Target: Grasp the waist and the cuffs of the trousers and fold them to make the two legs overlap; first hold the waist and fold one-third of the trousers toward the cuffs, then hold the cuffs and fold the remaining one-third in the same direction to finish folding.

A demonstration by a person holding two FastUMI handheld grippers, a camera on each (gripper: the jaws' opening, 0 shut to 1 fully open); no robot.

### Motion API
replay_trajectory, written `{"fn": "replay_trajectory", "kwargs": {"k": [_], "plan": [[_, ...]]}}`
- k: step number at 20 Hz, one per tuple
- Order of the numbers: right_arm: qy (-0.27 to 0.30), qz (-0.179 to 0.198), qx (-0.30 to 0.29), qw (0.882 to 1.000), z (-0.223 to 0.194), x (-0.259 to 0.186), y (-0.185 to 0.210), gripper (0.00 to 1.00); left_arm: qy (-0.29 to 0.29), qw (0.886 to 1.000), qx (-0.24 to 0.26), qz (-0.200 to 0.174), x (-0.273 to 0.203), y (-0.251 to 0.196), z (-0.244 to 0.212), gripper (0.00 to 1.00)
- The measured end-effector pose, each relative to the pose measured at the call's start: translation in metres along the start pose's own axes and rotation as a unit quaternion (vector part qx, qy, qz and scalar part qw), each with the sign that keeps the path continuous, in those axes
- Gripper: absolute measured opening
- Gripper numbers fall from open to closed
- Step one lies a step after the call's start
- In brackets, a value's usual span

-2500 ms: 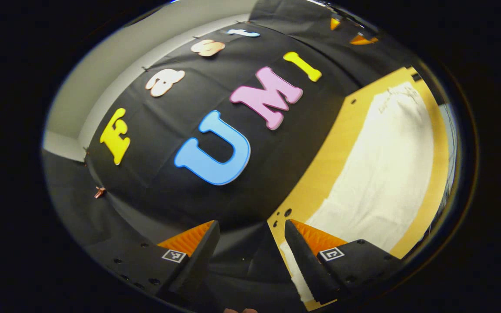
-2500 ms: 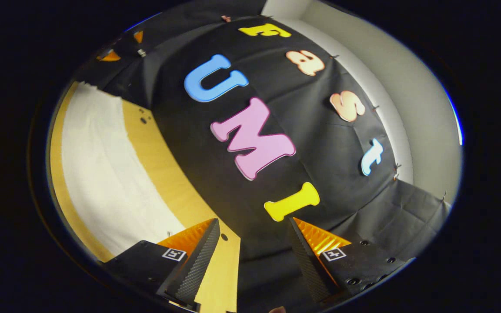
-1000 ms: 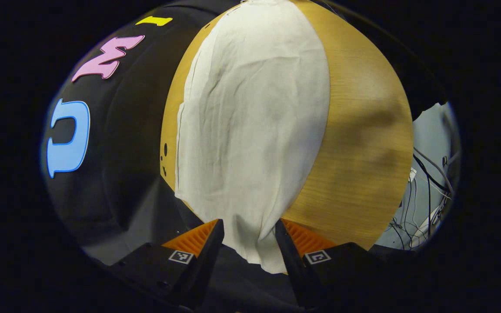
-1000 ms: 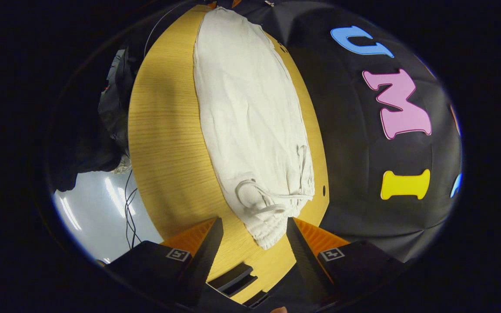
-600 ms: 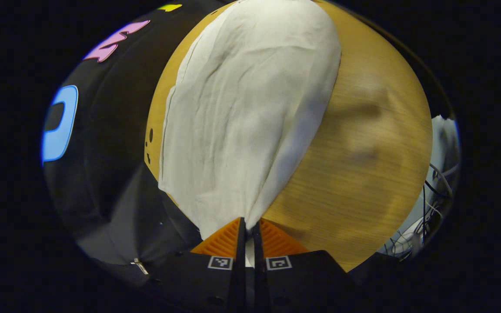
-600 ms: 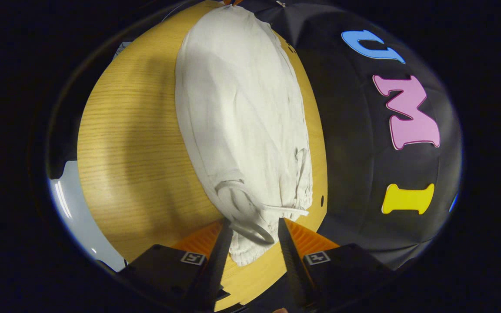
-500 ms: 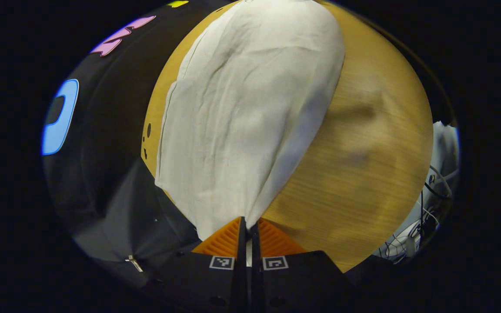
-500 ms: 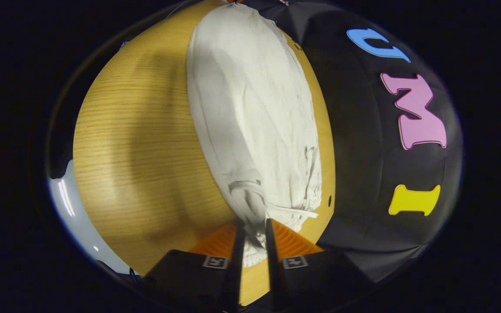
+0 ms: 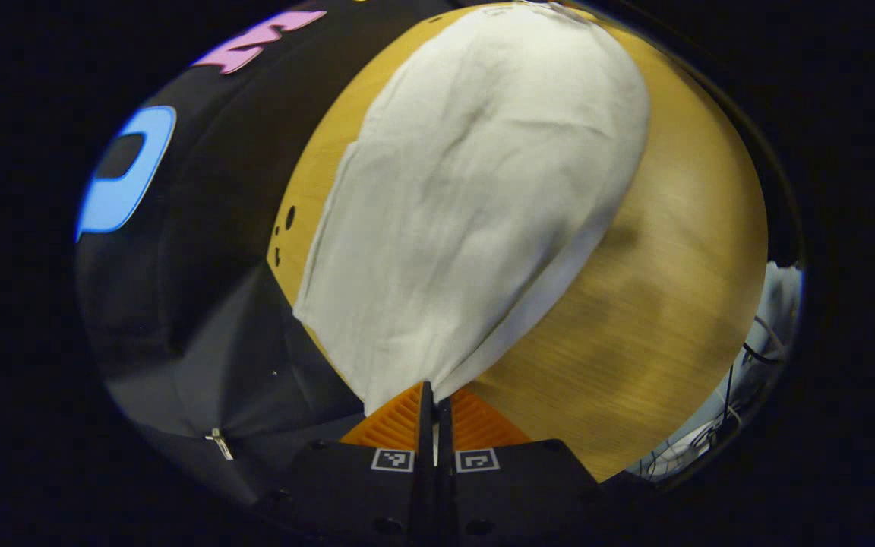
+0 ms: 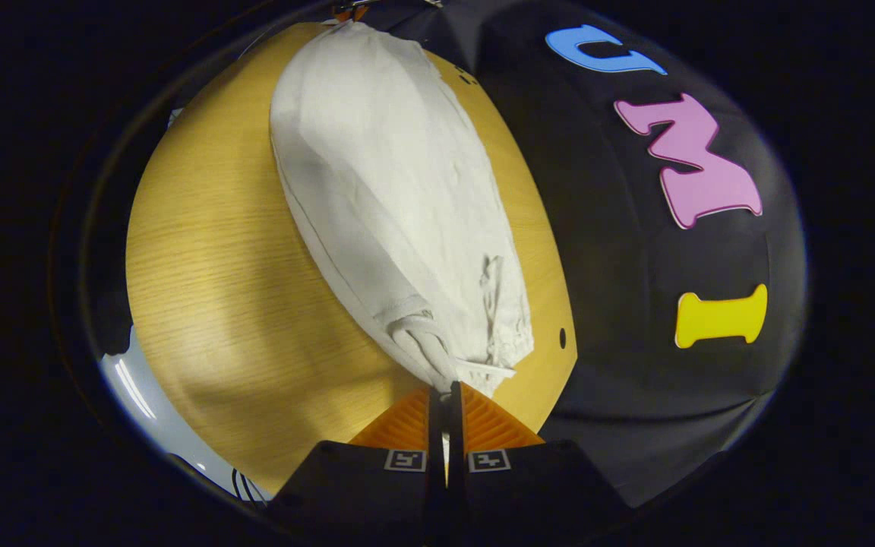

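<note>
- Lay along the wooden table (image 9: 658,319): pale trousers (image 9: 475,197).
- Clenched on the cuff end: left gripper (image 9: 434,395).
- Clenched on the drawstring waist (image 10: 437,346): right gripper (image 10: 446,395).
- Pinched both ends, likely to bring one leg over the other.

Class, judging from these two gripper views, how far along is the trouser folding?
Done: both grasps. The left tool is shut on the cuff end of the trousers, and the right tool on the drawstring waist. In hand: the lengthwise fold, one edge lifting off the table. Left: both one-third folds.
</note>
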State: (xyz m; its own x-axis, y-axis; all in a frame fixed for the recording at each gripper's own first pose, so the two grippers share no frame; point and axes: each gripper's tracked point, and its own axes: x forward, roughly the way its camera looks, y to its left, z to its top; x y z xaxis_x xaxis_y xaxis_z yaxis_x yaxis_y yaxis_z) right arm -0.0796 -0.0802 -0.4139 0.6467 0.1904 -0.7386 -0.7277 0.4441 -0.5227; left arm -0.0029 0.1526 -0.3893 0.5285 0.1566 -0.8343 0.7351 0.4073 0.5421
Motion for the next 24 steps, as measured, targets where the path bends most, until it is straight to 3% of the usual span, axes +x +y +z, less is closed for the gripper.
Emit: {"fn": "replay_trajectory", "kwargs": {"k": [6, 13, 16, 21, 22, 24], "plan": [[-0.009, -0.082, 0.061, 0.995, 0.025, 0.013, -0.086, 0.05, -0.033, 0.994, -0.091, 0.043, -0.009, 0.066, 0.034, 0.05], [-0.004, -0.118, 0.12, 0.986, 0.034, 0.061, -0.15, 0.05, -0.05, 0.985, -0.145, 0.075, 0.006, 0.13, 0.067, 0.05], [0.002, -0.115, 0.128, 0.985, 0.037, 0.083, -0.153, 0.05, -0.04, 0.986, -0.141, 0.074, 0.025, 0.141, 0.076, 0.05], [0.012, -0.085, 0.116, 0.989, 0.033, 0.123, -0.144, 0.05, 0.004, 0.99, -0.134, 0.037, 0.065, 0.126, 0.075, 0.05], [0.014, -0.079, 0.114, 0.99, 0.032, 0.13, -0.141, 0.0, 0.012, 0.991, -0.134, 0.03, 0.07, 0.122, 0.074, 0.05], [0.02, -0.071, 0.115, 0.991, 0.029, 0.143, -0.138, 0.05, 0.018, 0.991, -0.129, 0.024, 0.079, 0.12, 0.075, 0.05]]}}
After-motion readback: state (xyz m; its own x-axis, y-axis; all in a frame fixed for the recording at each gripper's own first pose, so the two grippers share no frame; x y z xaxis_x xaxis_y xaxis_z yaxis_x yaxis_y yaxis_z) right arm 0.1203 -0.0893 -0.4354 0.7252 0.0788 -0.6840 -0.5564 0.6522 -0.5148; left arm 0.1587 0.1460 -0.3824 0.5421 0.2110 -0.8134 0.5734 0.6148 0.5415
